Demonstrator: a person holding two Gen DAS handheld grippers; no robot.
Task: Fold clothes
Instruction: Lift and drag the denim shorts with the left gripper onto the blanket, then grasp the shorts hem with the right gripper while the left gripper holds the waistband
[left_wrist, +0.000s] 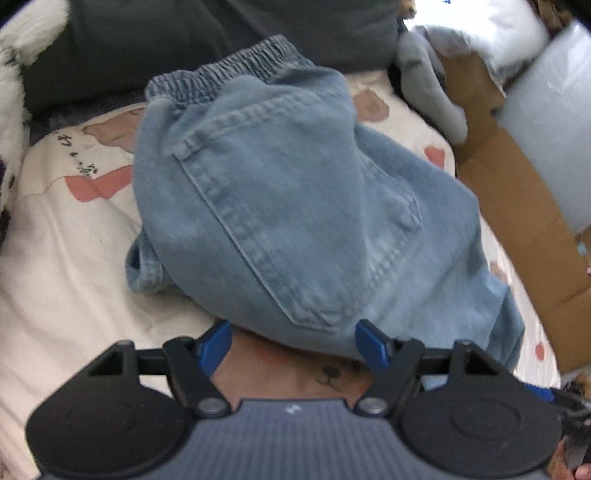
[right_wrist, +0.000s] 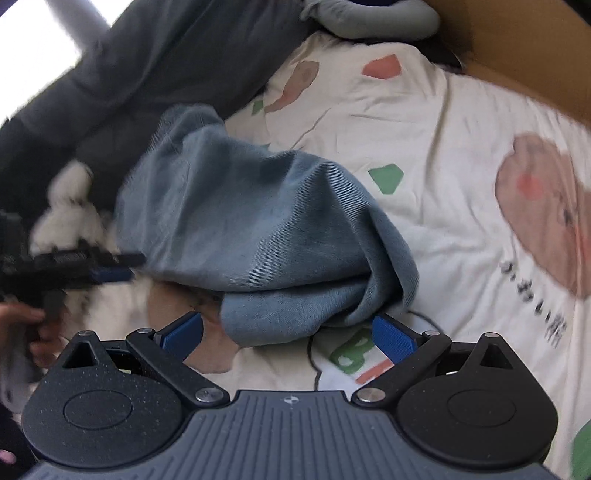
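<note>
Light blue jeans (left_wrist: 295, 192) lie folded in a bundle on the printed bed sheet (left_wrist: 66, 258), back pocket up and elastic waistband at the far end. My left gripper (left_wrist: 295, 343) is open at the bundle's near edge, and its blue pads (left_wrist: 218, 343) do not press on the denim. In the right wrist view the jeans (right_wrist: 251, 229) show a rolled fold edge. That edge lies between the wide-apart fingers of my open right gripper (right_wrist: 288, 334), which do not squeeze it. The left gripper (right_wrist: 125, 266) appears blurred at the left, touching the bundle's side, with a hand (right_wrist: 29, 321) on it.
A dark grey cushion (left_wrist: 184, 48) runs along the back. A white and black plush (left_wrist: 11, 92) sits at the left. A grey soft toy (left_wrist: 428, 85), a cardboard box (left_wrist: 517, 199) and plastic wrap (left_wrist: 554, 122) crowd the right. A thin black cable (right_wrist: 314, 354) lies on the sheet (right_wrist: 443, 147).
</note>
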